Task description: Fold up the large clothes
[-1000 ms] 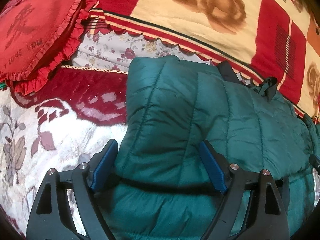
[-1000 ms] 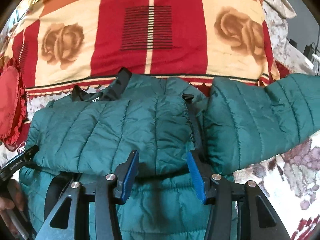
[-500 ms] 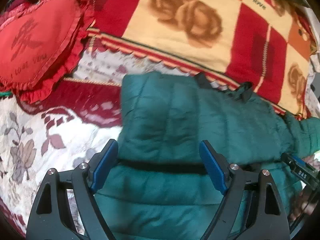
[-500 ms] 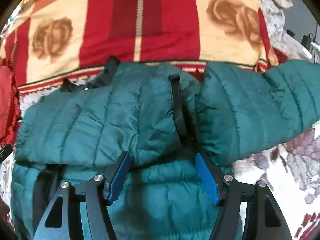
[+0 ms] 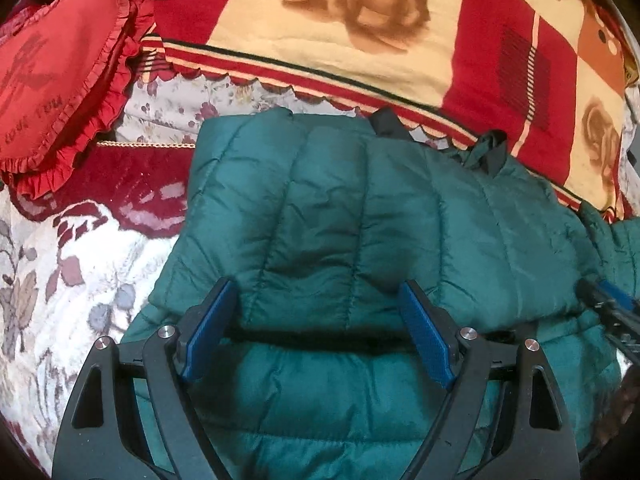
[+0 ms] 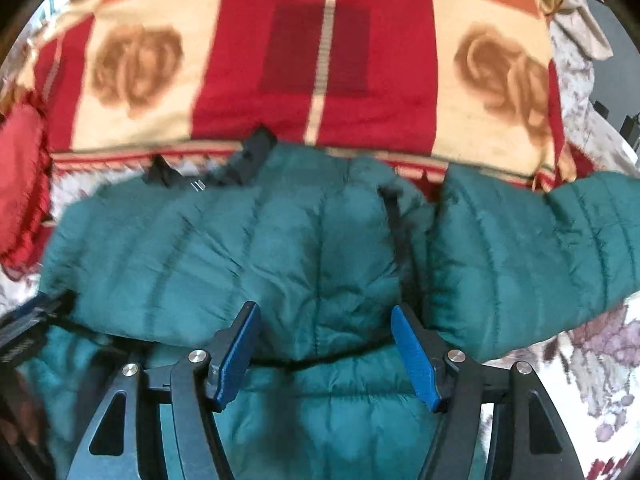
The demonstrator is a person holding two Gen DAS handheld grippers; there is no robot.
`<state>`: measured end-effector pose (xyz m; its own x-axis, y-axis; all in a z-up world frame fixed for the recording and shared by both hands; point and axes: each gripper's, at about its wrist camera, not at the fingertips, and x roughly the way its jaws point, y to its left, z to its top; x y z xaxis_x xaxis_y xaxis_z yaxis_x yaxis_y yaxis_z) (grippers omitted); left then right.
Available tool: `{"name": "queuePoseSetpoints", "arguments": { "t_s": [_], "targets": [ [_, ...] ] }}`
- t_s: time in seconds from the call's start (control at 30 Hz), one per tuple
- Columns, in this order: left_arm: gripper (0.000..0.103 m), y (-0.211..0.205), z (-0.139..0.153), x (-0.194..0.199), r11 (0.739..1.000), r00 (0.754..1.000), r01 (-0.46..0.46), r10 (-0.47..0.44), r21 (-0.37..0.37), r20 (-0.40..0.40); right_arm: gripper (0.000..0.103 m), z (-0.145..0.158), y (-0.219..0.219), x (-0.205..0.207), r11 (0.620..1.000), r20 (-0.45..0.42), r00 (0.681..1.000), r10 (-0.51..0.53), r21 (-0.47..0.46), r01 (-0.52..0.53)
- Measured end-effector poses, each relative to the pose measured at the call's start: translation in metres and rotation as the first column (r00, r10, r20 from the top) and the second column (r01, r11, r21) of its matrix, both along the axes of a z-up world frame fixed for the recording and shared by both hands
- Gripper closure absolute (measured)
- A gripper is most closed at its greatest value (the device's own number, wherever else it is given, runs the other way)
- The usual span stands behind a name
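A dark green quilted jacket [image 5: 360,208] lies on the bed with one sleeve folded across its body. My left gripper [image 5: 316,286] hovers open over the lower edge of that folded layer, pads apart and not pressing on it. In the right wrist view the jacket [image 6: 240,248] fills the middle. Its other sleeve [image 6: 540,248] stretches out to the right. My right gripper [image 6: 324,310] is open above the fold's edge near the black zipper strip [image 6: 400,240]. Each gripper shows at the edge of the other's view: right gripper [image 5: 612,304], left gripper [image 6: 28,320].
A red and cream rose-patterned blanket [image 5: 360,20] lies behind the jacket. A red heart-shaped frilled pillow [image 5: 52,68] sits at the far left. The floral bedspread [image 5: 60,280] shows left of the jacket and also under the outstretched sleeve [image 6: 600,360].
The right gripper's jaws have spread wider and no longer pinch the fold's edge. The left gripper has drifted sideways over the jacket, and the right gripper's tip has come into its view.
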<state>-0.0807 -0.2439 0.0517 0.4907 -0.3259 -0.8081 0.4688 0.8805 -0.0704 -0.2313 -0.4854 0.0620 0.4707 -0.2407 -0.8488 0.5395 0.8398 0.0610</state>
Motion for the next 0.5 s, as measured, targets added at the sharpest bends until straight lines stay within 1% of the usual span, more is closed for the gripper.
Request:
{"name": "queuePoseSetpoints", "arguments": {
  "t_s": [0.07, 0.13, 0.2, 0.27, 0.37, 0.5],
  "targets": [
    [0.019, 0.001, -0.004, 0.000, 1.000, 1.000, -0.001, 0.001, -0.008, -0.003, 0.038, -0.012, -0.003, 0.002, 1.000, -0.018, 1.000, -0.009, 0.016, 0.009],
    [0.016, 0.000, -0.007, 0.000, 1.000, 1.000, 0.008, -0.008, -0.012, -0.003, 0.038, -0.014, -0.006, 0.000, 0.999, -0.005, 1.000, -0.019, 0.031, 0.019],
    [0.014, -0.001, -0.010, 0.000, 1.000, 1.000, 0.017, -0.017, -0.012, 0.002, 0.038, -0.004, -0.006, -0.005, 0.999, 0.013, 1.000, -0.025, 0.024, 0.025],
    [0.006, -0.004, -0.012, -0.002, 0.999, 0.999, 0.033, -0.032, -0.012, 0.005, 0.038, 0.005, -0.005, -0.014, 1.000, 0.031, 0.999, -0.025, 0.007, 0.025],
    [0.005, -0.008, -0.013, -0.004, 0.999, 0.999, 0.041, -0.041, 0.005, 0.022, 0.036, 0.023, -0.006, -0.032, 0.998, 0.056, 0.998, -0.039, -0.039, 0.041],
    [0.005, -0.006, -0.013, -0.005, 0.999, 0.999, 0.040, -0.040, -0.004, 0.028, 0.036, 0.039, -0.012, -0.053, 0.992, 0.060, 0.997, -0.052, -0.113, 0.058]
  ]
}}
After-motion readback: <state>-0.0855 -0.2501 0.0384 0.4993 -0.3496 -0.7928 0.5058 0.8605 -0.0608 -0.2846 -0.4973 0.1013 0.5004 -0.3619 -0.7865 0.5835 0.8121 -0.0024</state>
